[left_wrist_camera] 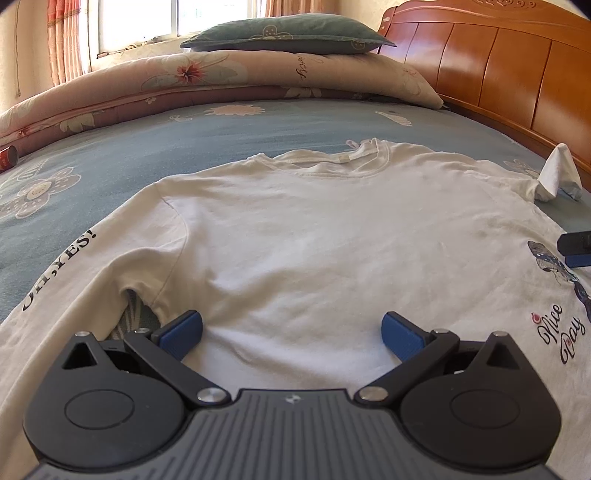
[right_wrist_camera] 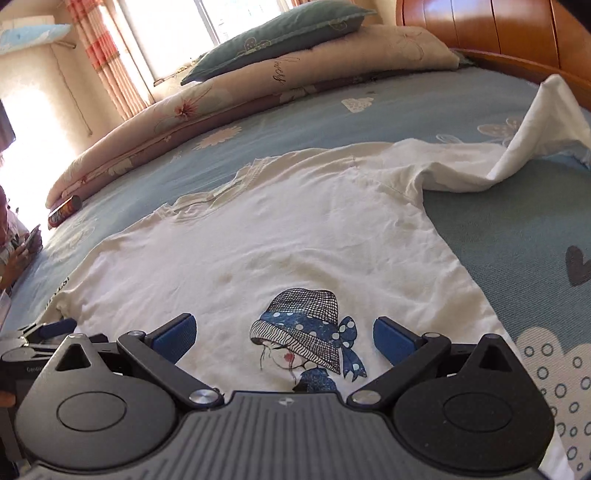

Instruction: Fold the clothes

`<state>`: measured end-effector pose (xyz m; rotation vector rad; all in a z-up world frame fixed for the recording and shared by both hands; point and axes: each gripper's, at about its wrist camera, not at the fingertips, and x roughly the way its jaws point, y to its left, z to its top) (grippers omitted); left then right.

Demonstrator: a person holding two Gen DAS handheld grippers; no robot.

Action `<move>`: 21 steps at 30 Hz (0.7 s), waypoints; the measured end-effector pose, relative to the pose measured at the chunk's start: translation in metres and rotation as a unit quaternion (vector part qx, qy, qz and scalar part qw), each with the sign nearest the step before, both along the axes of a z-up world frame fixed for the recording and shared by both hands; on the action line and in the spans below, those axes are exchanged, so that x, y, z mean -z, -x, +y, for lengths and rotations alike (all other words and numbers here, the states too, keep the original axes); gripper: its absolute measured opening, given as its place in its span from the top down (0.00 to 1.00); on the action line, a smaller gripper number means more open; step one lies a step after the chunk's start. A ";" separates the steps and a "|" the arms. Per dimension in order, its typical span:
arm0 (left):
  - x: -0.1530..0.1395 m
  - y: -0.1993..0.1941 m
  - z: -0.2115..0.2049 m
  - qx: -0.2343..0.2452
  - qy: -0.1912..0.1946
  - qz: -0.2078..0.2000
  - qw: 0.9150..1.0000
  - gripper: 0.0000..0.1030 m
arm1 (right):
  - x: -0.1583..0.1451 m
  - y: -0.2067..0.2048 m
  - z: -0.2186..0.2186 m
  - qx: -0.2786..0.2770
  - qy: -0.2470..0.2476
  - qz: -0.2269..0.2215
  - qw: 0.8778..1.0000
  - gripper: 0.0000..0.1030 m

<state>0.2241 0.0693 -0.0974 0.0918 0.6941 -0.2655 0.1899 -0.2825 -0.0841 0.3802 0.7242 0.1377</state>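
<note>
A white long-sleeved shirt [left_wrist_camera: 295, 229] lies spread face up on the bed, collar toward the far pillows. Its print of a girl in a blue hat [right_wrist_camera: 306, 332] sits low on the front. The left sleeve bears black lettering [left_wrist_camera: 62, 273]. The right sleeve [right_wrist_camera: 524, 147] is crumpled and stands up in a peak near the headboard. My left gripper [left_wrist_camera: 291, 336] hovers open over the shirt's lower left, just beside the armpit. My right gripper [right_wrist_camera: 284, 336] is open above the printed figure, nothing between its blue pads. The left gripper's tip [right_wrist_camera: 55, 328] shows at the right wrist view's left edge.
The bed has a blue flowered sheet [left_wrist_camera: 221, 129]. A folded floral quilt [left_wrist_camera: 184, 77] and a green pillow [left_wrist_camera: 288, 35] lie at the far side below a window. A wooden headboard [left_wrist_camera: 498, 70] runs along the right. A red can [right_wrist_camera: 64, 210] rests by the quilt. A person's hand [right_wrist_camera: 22, 247] is at far left.
</note>
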 end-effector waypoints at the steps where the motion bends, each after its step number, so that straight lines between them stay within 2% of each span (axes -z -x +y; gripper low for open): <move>1: 0.000 0.000 0.000 0.001 0.000 0.000 1.000 0.01 | 0.003 -0.005 -0.009 0.002 -0.008 -0.007 1.000 0.00; 4: -0.001 -0.001 0.000 0.002 -0.002 0.002 1.000 0.01 | -0.001 -0.011 -0.030 0.061 0.045 -0.007 0.997 0.00; 6: -0.001 -0.002 0.000 0.001 -0.004 0.004 1.000 0.00 | -0.003 -0.013 -0.047 0.102 0.051 0.000 0.993 0.00; 9: -0.001 -0.002 -0.001 0.000 -0.005 0.003 1.000 0.00 | -0.010 -0.012 -0.064 0.109 -0.022 -0.022 0.994 0.00; 12: 0.000 -0.002 -0.001 0.001 -0.004 0.001 1.000 0.00 | -0.011 -0.023 -0.057 0.075 -0.081 -0.032 0.993 0.00; 14: 0.000 -0.002 -0.001 0.001 -0.004 0.000 1.000 0.00 | -0.006 -0.037 -0.044 0.041 -0.088 -0.016 0.995 0.00; 15: 0.000 -0.002 0.000 0.002 -0.004 0.000 1.000 0.01 | -0.002 -0.045 -0.037 0.026 -0.078 -0.003 0.997 0.00; 17: 0.000 -0.002 0.000 0.003 -0.004 -0.001 1.000 0.00 | -0.001 -0.054 -0.026 0.036 -0.015 -0.001 0.999 0.00; 19: 0.000 -0.002 0.000 0.004 -0.003 -0.001 1.000 0.01 | -0.007 -0.058 -0.029 0.105 0.031 -0.001 0.994 0.00; 20: 0.000 -0.002 0.001 0.005 -0.004 0.000 1.000 0.01 | -0.010 -0.057 -0.032 0.132 0.033 0.000 0.991 0.00; 21: 0.000 -0.002 0.001 0.005 -0.004 0.000 1.000 0.01 | -0.012 -0.053 -0.034 0.132 0.008 0.003 0.991 0.00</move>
